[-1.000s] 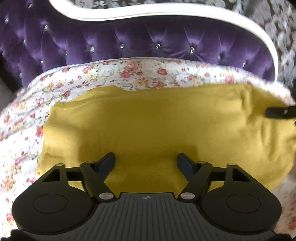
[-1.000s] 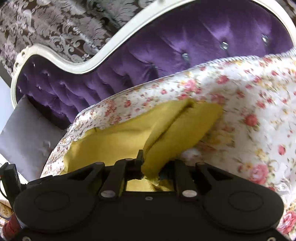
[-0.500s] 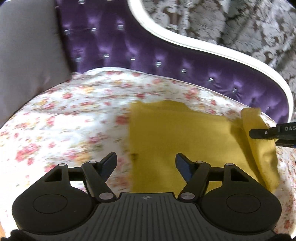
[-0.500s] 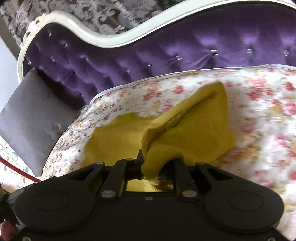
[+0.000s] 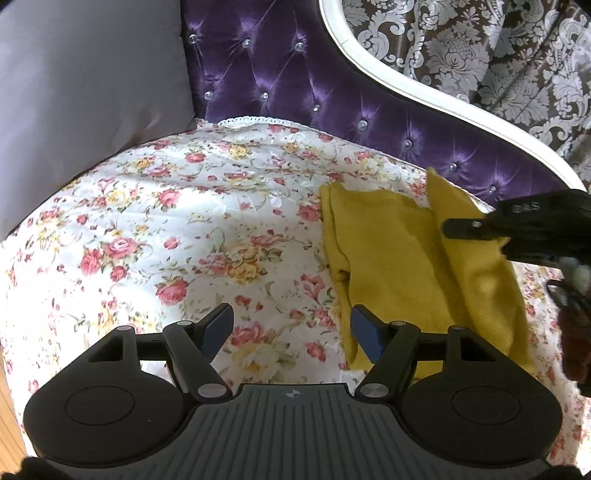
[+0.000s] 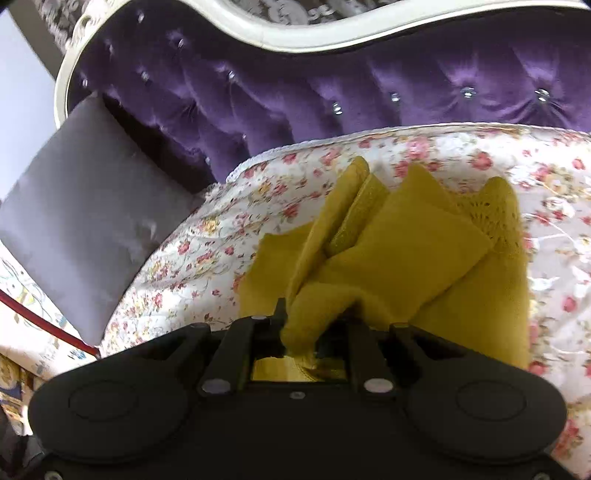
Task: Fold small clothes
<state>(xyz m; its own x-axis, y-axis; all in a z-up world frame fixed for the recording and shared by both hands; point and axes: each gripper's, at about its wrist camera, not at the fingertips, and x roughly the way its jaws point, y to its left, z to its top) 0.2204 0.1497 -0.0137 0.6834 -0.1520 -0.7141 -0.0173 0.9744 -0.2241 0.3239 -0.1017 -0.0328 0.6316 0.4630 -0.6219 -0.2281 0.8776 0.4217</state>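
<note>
Mustard garment (image 6: pixel 402 254), one, in right tongs (image 6: pixel 314 325)

Even, fairly bright indoor light in both wrist views, soft shadows only, with sheen on the purple tufted headboard (image 5: pixel 295 74) and small glints off its crystal buttons. Strong fisheye bend at the edges (white frame (image 6: pixel 332 33) curves hard, corners go dark). Left view is mostly sharp apart from a smeared right edge; right view is softer, the yellow cloth (image 6: pixel 406 251) and floral bedspread (image 6: pixel 554 221) look blurred and slightly washed out at right.
</note>
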